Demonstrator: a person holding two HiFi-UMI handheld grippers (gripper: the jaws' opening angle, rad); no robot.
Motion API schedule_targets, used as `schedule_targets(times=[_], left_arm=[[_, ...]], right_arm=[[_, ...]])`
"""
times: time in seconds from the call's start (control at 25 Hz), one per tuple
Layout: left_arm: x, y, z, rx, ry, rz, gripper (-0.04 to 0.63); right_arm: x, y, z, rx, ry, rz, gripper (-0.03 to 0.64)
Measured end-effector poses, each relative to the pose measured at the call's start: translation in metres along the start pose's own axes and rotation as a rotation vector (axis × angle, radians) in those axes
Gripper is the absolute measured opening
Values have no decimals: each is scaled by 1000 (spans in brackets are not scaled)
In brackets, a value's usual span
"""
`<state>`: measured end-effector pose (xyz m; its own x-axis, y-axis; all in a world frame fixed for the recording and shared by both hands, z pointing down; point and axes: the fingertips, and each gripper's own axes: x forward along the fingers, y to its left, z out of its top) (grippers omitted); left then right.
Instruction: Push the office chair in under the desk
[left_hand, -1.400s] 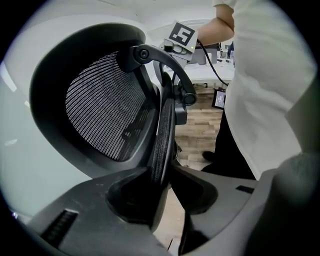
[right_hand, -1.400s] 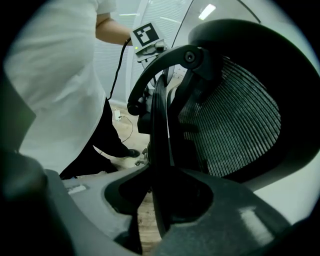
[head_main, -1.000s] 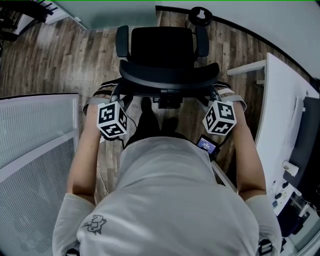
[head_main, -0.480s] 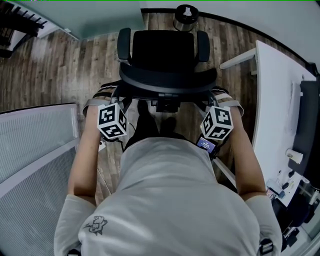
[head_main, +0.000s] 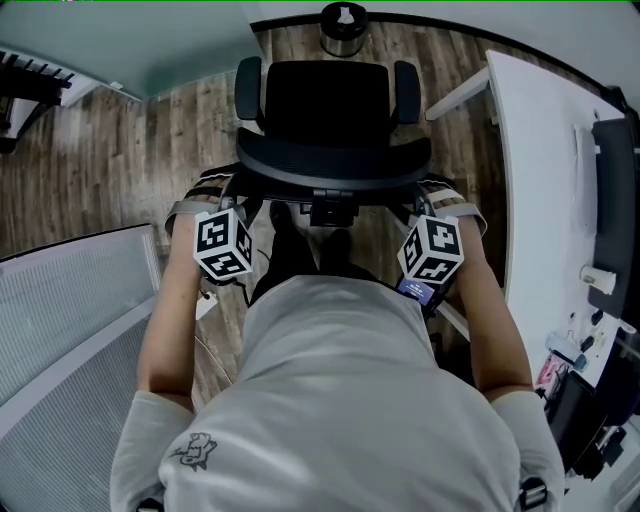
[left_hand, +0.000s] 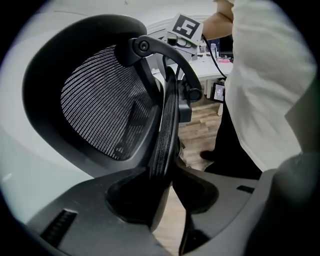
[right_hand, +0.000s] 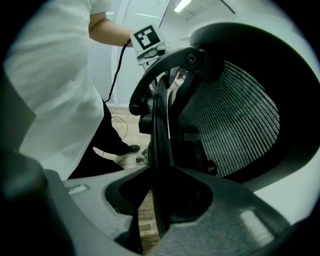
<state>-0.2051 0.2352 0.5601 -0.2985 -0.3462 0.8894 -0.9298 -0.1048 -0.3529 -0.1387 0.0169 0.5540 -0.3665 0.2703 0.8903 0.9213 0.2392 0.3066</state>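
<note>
Office chair (head_main: 325, 100) gripped, not yet under the desk (head_main: 535, 170).
Left gripper (left_hand: 167, 187) and right gripper (right_hand: 162, 192) fingers clamp its backrest, we think; next we swing it right.

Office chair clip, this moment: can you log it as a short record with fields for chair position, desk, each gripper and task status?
Chair: office chair on the wood floor, seat facing away from the person, not under the desk
Desk: white desk at the head view's right, apart from the chair
Left gripper: left gripper jaws closed on the backrest at its left edge
Right gripper: right gripper jaws closed on the backrest's right edge
Status: chair held from behind, push-in not yet done
</note>
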Motion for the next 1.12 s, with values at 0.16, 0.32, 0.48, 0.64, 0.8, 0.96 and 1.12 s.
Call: schedule_targets(times=[0.16, 0.32, 0.48, 0.64, 0.8, 0.96, 1.12], left_arm=[[9, 2, 20, 34, -8, -5, 143], [19, 5, 41, 83, -27, -14, 143], [30, 11, 60, 136, -45, -29, 146], [39, 20, 79, 199, -64, -52, 146], [49, 29, 99, 266, -90, -80, 146], [58, 38, 117, 341, -122, -111, 146], [66, 48, 131, 425, -162, -136, 146]], right_arm=[[-8, 4, -20, 37, 12, -8, 110], [-15, 10, -39, 84, 28, -29, 110], [-22, 16, -55, 143, 48, -44, 109], [-29, 21, -69, 210, 67, -60, 109], [-36, 25, -82, 284, 91, -75, 107], [-42, 29, -92, 364, 122, -105, 107], [-44, 35, -94, 453, 157, -137, 107]])
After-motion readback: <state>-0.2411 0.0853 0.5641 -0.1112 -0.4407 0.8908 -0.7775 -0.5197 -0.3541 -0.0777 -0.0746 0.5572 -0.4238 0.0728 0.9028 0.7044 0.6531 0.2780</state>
